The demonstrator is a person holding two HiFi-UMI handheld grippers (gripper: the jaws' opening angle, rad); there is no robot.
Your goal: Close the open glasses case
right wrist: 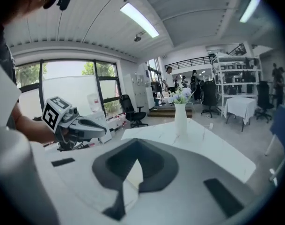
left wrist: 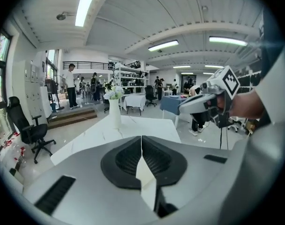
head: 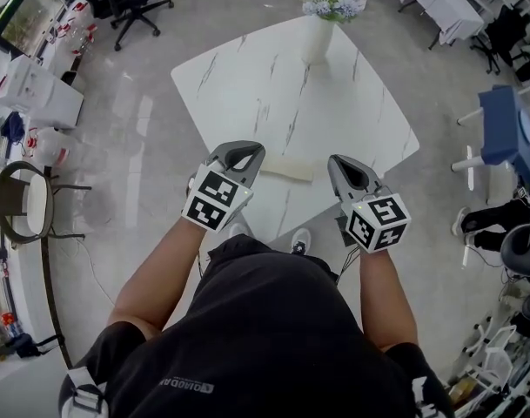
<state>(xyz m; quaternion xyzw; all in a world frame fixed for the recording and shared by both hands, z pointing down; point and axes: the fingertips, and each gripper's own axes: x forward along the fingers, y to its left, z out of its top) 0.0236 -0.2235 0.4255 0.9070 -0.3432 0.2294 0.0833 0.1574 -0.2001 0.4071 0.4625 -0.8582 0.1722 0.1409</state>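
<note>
Both grippers are pinched shut with nothing in them: the left gripper (head: 245,157) shows its two jaws meeting in a tight seam in its own view, and the right gripper (head: 347,174) looks the same, tips together and empty. They're held side by side over the near edge of the white marble table (head: 334,103). The glasses case (head: 286,168) is the pale cream flat thing lying on the table between them, just past the tips. Its left end sits just beside the left gripper's tip and its right end is near the right one. I can't tell from the head view whether either tip is touching it, or which half is the lid. My guess on handling: it's a light, stiff shell with a hinge, so it should fold over with a nudge and won't need a real squeeze. That marble looks slick though, so the case will probably skate away if pushed from one side only. I'd pin the base with one closed tip and tip the lid's free long edge over with the other. The flower vase (head: 317,37) is well apart at the far end.
</note>
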